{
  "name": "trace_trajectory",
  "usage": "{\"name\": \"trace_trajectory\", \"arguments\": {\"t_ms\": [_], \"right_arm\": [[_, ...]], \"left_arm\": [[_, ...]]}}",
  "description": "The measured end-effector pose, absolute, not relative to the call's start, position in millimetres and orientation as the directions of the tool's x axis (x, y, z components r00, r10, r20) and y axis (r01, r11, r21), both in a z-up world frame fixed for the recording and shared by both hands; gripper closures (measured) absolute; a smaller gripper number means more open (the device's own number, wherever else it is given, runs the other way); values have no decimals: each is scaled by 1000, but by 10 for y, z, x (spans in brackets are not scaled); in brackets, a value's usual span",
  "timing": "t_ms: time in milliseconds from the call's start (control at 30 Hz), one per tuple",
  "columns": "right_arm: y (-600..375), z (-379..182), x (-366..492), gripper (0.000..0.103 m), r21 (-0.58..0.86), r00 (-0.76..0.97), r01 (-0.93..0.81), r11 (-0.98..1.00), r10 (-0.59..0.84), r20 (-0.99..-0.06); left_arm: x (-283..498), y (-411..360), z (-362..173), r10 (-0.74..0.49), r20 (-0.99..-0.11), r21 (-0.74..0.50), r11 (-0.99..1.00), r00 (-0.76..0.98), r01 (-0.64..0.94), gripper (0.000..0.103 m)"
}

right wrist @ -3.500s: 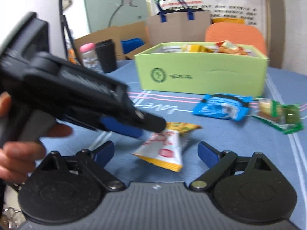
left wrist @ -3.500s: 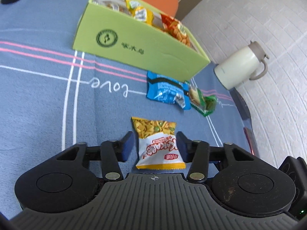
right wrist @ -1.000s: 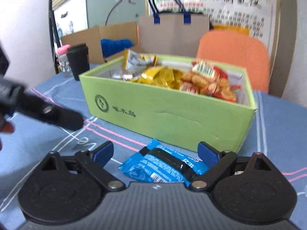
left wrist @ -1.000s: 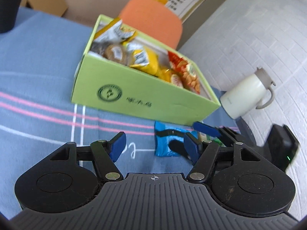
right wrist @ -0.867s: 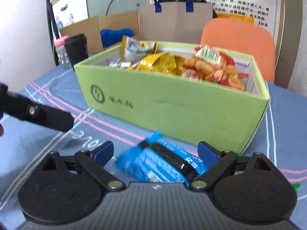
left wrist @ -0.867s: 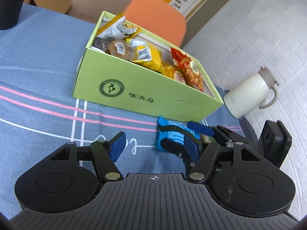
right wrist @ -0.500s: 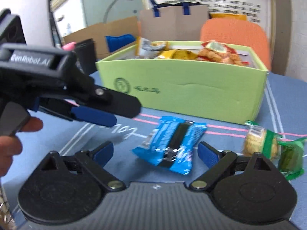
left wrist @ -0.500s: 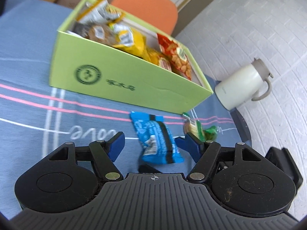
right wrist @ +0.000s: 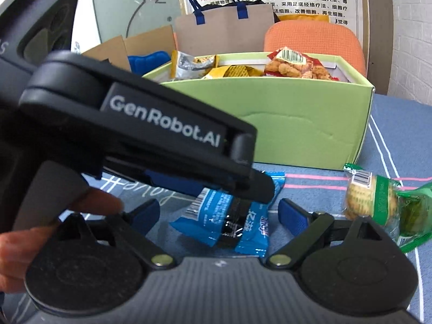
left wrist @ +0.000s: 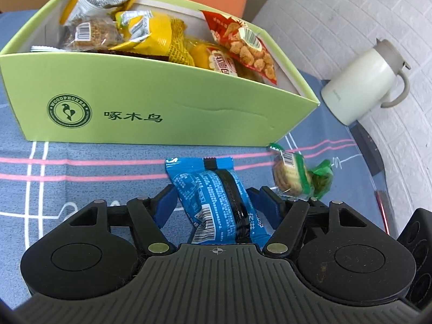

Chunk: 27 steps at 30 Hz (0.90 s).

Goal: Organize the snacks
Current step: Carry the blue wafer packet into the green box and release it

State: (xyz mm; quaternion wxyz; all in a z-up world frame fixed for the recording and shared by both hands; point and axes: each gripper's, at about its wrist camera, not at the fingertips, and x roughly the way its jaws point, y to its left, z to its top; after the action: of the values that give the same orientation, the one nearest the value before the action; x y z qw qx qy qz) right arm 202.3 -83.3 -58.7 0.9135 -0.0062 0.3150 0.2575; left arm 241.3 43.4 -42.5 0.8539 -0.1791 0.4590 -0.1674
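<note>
A blue snack packet (left wrist: 216,202) lies on the blue tablecloth in front of the green box (left wrist: 162,113). My left gripper (left wrist: 213,202) is open, its blue pads on either side of the packet. In the right wrist view the same packet (right wrist: 229,216) lies between the open fingers of my right gripper (right wrist: 218,213), with the left gripper's body (right wrist: 135,135) over it. A green-wrapped biscuit packet (left wrist: 297,178) lies to the right, also in the right wrist view (right wrist: 378,199). The box holds several snack bags (left wrist: 162,37).
A white thermos jug (left wrist: 364,81) stands at the right near the table edge. An orange chair (right wrist: 313,43) is behind the box. A paper bag (right wrist: 224,27) and cardboard boxes are farther back.
My left gripper has moved forward and down so its open fingers now straddle the blue packet. The right gripper has stayed open just behind the packet.
</note>
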Motion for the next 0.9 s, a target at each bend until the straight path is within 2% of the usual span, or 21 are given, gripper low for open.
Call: {"name": "trace_trajectory", "arguments": {"t_ms": [200,233,267,300,367,500,633,767,900], "right_arm": [[-757,-596,1988,11,118,676,-478,871,450,-584],[-748,-588,1958,25,110,680,-483,869,451,-578],[-729,-577,1915,28,97,688,-481,871,444,-573],[-721,-566,1867,30,85,703,-466,881,427,-568],[-755,-539,1749,33,84,720,-453,888,420,-552],[-764,-326,1459,34,43,761,-459,887,418,-495],[-732,70,1493,33,-15,808,-480,877,435,-398],[-667,405,1945,33,-50,823,-506,861,464,-329],[-597,500,2552,32,-46,806,-526,849,481,-344]], "left_arm": [[2410,426,-424,-454,-720,-458,879,525,132,52],[2404,420,-427,-458,-719,-459,878,523,138,55],[2391,413,-433,-460,-720,-458,878,520,142,66],[2366,406,-435,-451,-723,-447,883,524,143,73],[2273,428,-424,-463,-712,-456,877,528,153,80],[2007,514,-261,-496,-660,-505,849,564,155,80],[1939,579,185,-492,-580,-493,846,649,201,80],[2284,668,578,-472,-515,-467,854,715,228,80],[2825,721,733,-431,-522,-438,876,736,202,80]]}}
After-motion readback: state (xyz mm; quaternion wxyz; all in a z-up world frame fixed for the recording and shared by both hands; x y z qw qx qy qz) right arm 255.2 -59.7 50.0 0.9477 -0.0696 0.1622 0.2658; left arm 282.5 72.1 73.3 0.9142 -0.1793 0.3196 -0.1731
